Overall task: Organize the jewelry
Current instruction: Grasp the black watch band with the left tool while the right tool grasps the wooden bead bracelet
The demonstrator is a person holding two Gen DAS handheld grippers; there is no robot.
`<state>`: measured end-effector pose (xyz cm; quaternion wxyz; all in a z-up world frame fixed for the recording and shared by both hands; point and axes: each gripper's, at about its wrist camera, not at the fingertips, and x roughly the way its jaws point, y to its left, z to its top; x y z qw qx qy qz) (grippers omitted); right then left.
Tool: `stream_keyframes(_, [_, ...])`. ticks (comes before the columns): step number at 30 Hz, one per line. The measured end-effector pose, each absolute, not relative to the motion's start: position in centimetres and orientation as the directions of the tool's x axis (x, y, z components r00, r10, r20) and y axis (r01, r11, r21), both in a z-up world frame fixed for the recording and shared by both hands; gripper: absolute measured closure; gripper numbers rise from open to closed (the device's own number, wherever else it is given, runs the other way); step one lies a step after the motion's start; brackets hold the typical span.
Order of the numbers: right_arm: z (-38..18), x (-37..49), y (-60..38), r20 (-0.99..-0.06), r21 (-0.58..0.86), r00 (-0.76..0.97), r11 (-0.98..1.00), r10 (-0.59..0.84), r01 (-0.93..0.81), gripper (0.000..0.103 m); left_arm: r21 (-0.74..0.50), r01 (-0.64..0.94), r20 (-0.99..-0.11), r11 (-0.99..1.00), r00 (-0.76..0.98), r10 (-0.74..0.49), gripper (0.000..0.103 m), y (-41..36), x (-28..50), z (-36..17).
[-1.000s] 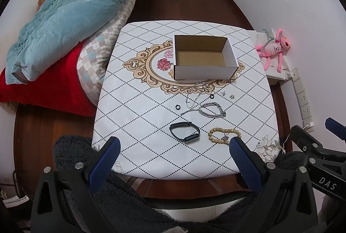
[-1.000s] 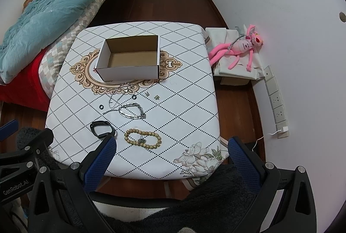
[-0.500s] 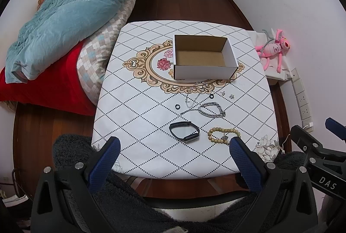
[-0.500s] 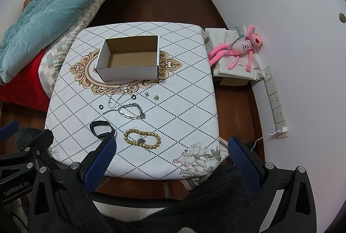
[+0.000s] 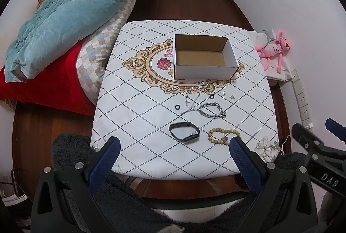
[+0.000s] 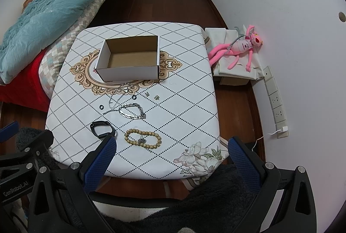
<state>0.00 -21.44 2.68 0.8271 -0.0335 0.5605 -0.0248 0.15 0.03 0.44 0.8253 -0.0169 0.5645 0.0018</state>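
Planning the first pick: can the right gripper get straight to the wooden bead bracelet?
Probably yes: the right gripper is open and empty, and the wooden bead bracelet lies flat just ahead of its fingers, apart from the black band.

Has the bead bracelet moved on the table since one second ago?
No. The bead bracelet lies at the same spot beside the black band, in front of the box.

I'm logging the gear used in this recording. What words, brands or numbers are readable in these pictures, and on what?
"DAS" on the right gripper body, seen from the left wrist view.
"GenRobot.AI" on the left gripper body, seen from the right wrist view.
Small mark on the pink plush toy: too small to read.
The cardboard box shows no text.
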Motion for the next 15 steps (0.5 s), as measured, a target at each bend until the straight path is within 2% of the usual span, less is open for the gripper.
stream_keyframes(5, [0.9, 1.9, -22.7, -0.929, -0.056, 0.362, 0.996, -0.078, 0.069, 0.0, 0.041, -0.056, -0.916, 0.998, 0.396, 0.06, 0.0, 0.8, 2.8, -1.4])
stream_keyframes(11, [-6.6, 4.8, -23.8, -0.965, -0.031, 0.257, 0.992, -0.062, 0.124, 0.001, 0.078, -0.057, -0.934, 0.995, 0.344, 0.093, 0.002, 2.2, 5.6, -7.3])
stream_keyframes(13, [-9.6, 5.2, -23.9, -0.978, -0.033, 0.202, 0.991, -0.06, 0.133, 0.011, 0.074, -0.035, -0.955, 0.997, 0.286, 0.081, 0.01, 2.3, 6.1, -9.8])
stream_keyframes(14, [-11.3, 5.4, -24.0, -0.984, -0.031, 0.169, 0.99, -0.054, 0.139, 0.02, 0.067, -0.026, -0.966, 0.997, 0.247, 0.071, 0.022, 2.4, 6.3, -11.3])
stream_keyframes(15, [-12.5, 5.4, -24.0, -0.988, -0.029, 0.144, 0.989, -0.05, 0.144, 0.025, 0.062, -0.022, -0.974, 0.998, 0.219, 0.065, 0.027, 2.3, 6.3, -12.3])
